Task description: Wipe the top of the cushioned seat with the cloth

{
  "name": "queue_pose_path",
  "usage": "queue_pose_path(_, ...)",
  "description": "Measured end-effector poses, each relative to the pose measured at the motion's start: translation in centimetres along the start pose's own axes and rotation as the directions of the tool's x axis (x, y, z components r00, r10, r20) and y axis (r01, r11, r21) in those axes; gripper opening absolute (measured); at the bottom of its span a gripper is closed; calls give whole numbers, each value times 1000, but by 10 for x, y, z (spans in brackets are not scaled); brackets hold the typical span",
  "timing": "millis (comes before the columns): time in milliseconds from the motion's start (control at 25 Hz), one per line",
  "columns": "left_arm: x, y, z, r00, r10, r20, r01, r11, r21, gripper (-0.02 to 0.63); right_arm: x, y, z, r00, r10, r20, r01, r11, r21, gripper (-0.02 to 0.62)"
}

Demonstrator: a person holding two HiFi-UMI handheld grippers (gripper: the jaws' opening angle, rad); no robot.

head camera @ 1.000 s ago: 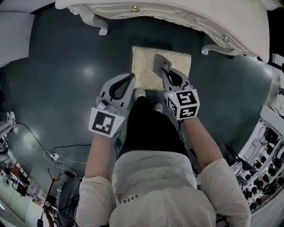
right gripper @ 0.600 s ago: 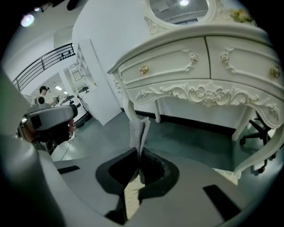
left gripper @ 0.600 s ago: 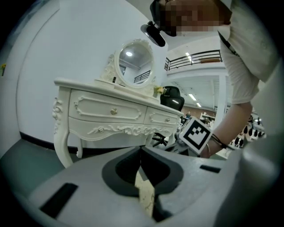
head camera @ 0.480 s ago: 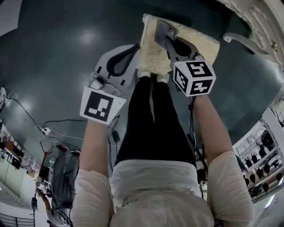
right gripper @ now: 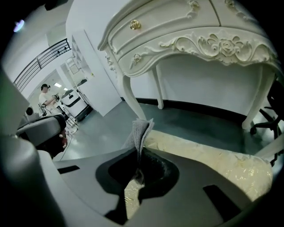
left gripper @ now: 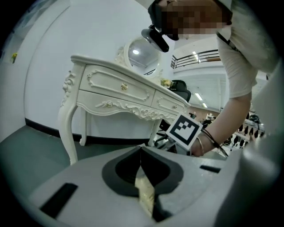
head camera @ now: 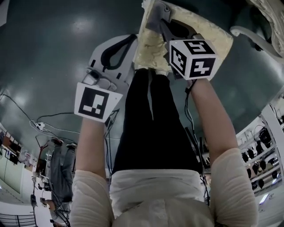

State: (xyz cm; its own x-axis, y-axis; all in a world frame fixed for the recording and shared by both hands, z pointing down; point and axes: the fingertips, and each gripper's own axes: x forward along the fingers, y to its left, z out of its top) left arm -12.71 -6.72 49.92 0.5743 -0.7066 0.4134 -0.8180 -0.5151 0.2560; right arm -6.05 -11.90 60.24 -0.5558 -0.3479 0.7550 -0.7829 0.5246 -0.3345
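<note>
At upper centre, on dark green floor (head camera: 53,57) by white dressing table (right gripper: 199,40): cream cushioned seat (head camera: 153,51). Right hand-held gripper (head camera: 155,13) clamped on grey cloth (right gripper: 141,131), left hand-held gripper (head camera: 132,39) pinched closed; seat higher in frame than before.

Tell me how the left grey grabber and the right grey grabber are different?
The right grey two-jaw gripper is shut on a grey woven cloth; the left grey two-jaw gripper is shut on nothing. The right gripper is over the cream cushioned seat; the left gripper is at the seat's left edge. Both are grey and have their jaws closed.
</note>
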Motion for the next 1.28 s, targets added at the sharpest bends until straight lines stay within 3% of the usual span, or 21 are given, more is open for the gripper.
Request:
queue_pose_path(240, 7, -5, -10, 1000, -7, -9, 7, 1000, -4, 3, 4, -5, -6, 1000, 17, -5, -17, 999, -27, 26)
queue_pose_path(560, 21, -17, -1, 1000, 7, -7, -7, 998, 59, 3, -8, -23, -13, 999, 1, -48, -5, 997, -80, 26)
queue_pose_path(1280, 58, -94, 4, 996, -78, -44, 82, 992, 98, 3, -66, -99, -46, 997, -76, -33, 76, 997, -9, 26)
